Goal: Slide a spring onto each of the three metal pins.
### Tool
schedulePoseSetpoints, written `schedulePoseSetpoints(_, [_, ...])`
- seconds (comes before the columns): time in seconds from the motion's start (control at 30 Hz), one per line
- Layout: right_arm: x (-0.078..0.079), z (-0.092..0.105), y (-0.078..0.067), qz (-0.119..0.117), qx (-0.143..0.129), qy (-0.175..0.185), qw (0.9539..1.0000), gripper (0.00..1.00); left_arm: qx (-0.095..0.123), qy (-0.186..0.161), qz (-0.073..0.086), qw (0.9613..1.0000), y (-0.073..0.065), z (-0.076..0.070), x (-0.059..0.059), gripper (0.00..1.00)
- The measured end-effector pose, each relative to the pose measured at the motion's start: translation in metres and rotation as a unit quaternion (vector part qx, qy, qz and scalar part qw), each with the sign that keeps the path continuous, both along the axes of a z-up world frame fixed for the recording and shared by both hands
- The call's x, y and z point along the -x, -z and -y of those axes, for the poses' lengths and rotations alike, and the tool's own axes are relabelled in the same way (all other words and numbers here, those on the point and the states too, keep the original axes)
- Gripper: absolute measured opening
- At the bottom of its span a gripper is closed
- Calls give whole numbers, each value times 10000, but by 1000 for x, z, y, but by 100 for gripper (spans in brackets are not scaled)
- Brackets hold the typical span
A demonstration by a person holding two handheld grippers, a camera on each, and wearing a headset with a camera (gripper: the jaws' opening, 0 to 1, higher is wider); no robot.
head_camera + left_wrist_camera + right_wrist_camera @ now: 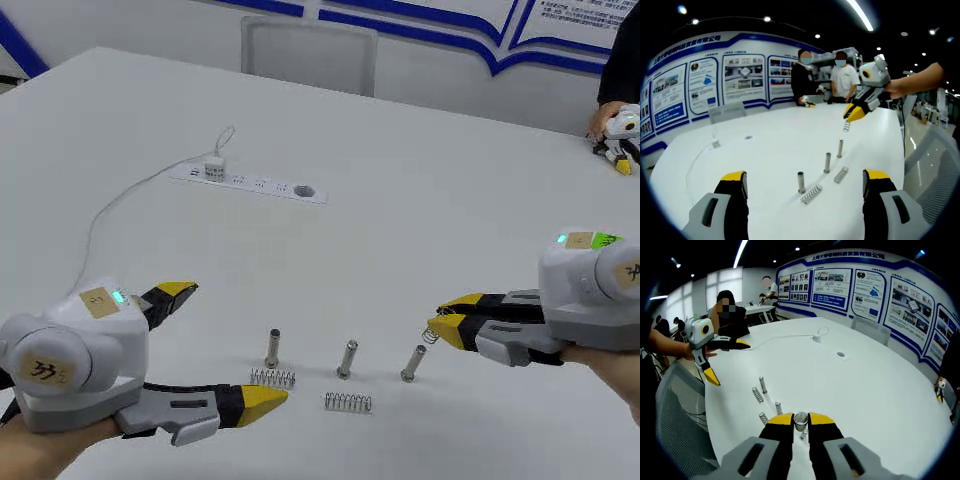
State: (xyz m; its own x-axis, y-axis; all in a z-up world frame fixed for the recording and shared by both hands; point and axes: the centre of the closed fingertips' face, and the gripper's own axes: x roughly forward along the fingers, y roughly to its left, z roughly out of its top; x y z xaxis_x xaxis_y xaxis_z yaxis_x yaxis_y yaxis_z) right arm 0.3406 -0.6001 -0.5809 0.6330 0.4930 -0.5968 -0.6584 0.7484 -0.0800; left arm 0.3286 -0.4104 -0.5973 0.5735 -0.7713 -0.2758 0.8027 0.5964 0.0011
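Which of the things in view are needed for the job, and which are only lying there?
For the job: three metal pins; two loose springs beside them; third spring, held in the right gripper.
Only lying there: power strip with its white cable; grey chair behind the table.

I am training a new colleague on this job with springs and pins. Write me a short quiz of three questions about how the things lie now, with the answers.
1. How many springs lie loose on the table?
2. True or false: the middle pin already carries a spring.
3. Which hand-held gripper holds a spring? A. left B. right C. both

Key
1. Two.
2. False: it stands bare.
3. B: the right hand-held gripper is shut on a spring, and the left hand-held gripper is open.
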Motion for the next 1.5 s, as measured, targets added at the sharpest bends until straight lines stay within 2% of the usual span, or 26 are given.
schedulePoseSetpoints(0.27, [-6, 4, 14, -166, -43, 257, 9995, 11, 27, -42, -123, 9999, 4, 0, 2, 100])
schedulePoseSetpoints(0.57, [-14, 8, 29, -354, -109, 460, 9983, 11, -80, -61, -195, 9998, 8, -4, 5, 100])
schedulePoseSetpoints(0.8, [-14, 5, 35, -480, -115, 439, 9978, 11, -58, -140, -257, 9996, 10, -7, 4, 100])
schedulePoseSetpoints(0.97, [-15, 4, 44, -528, 58, 373, 9979, 11, -44, -173, -282, 9994, 10, -6, 3, 100])
schedulePoseSetpoints(1.5, [-17, 3, 69, -717, 208, 369, 9965, 11, -100, -178, -344, 9992, 13, -7, -1, 99])
